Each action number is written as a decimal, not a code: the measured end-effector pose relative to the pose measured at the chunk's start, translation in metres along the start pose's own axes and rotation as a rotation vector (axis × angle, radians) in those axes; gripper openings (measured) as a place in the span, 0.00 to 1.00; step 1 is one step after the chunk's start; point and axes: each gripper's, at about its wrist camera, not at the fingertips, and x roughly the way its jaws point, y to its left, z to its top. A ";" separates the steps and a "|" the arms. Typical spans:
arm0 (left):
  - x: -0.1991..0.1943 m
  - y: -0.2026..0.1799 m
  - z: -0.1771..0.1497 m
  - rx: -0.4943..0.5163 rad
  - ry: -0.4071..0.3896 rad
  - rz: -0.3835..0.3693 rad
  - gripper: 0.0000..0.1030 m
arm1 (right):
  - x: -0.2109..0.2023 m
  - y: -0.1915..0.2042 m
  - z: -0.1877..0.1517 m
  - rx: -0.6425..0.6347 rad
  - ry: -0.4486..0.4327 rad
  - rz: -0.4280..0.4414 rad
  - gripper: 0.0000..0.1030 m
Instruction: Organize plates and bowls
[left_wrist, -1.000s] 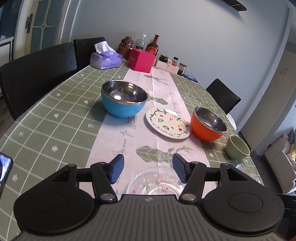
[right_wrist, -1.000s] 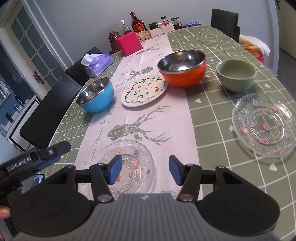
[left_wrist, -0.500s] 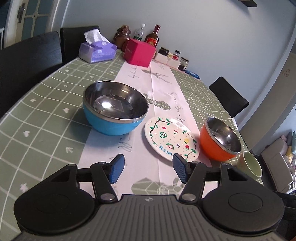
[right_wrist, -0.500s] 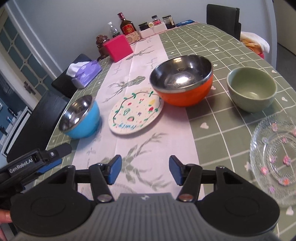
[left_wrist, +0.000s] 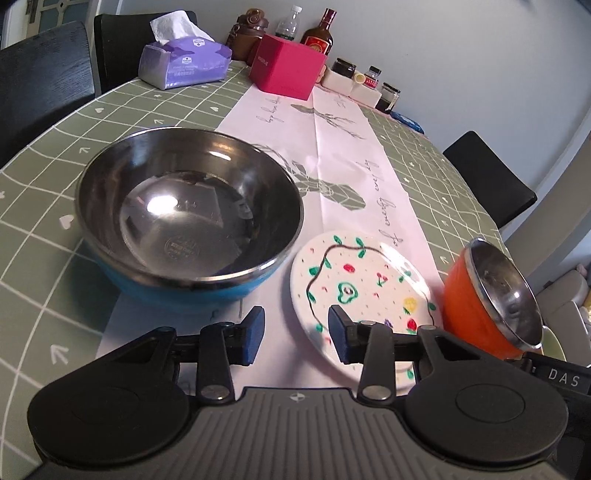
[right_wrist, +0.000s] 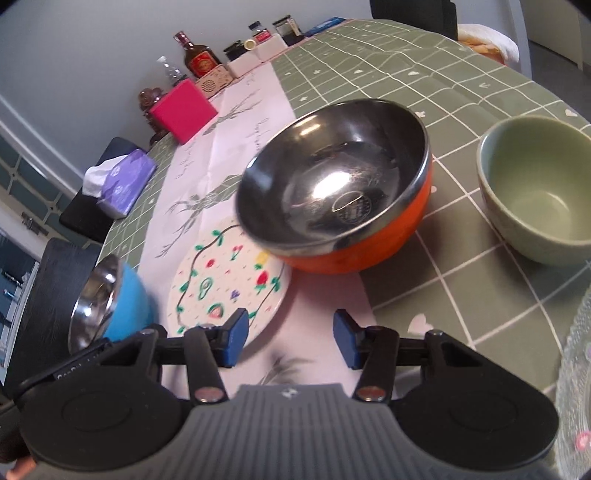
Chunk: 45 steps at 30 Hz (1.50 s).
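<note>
Steel-lined blue bowl (left_wrist: 188, 225), orange bowl (right_wrist: 340, 188), green bowl (right_wrist: 535, 192), painted plate (left_wrist: 362, 295): all unstacked. Left hand-held gripper (left_wrist: 295, 334) and right hand-held gripper (right_wrist: 290, 341) closing, empty.

Purple tissue pack (left_wrist: 183, 64), pink box (left_wrist: 286, 66), liquor bottle (left_wrist: 317, 35), black chairs (left_wrist: 487, 181)

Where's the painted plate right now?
The painted plate lies on the white table runner, between the blue bowl and the orange bowl, just ahead of the left gripper in its view.
</note>
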 end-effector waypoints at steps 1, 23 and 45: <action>0.003 -0.001 0.001 0.000 -0.002 0.006 0.44 | 0.003 -0.001 0.002 -0.002 -0.006 0.000 0.46; 0.011 -0.011 0.006 -0.035 0.061 0.037 0.12 | 0.012 0.010 0.009 -0.055 0.035 0.007 0.02; -0.011 0.009 -0.015 -0.041 -0.037 -0.043 0.24 | -0.005 -0.014 -0.004 -0.020 -0.065 0.006 0.36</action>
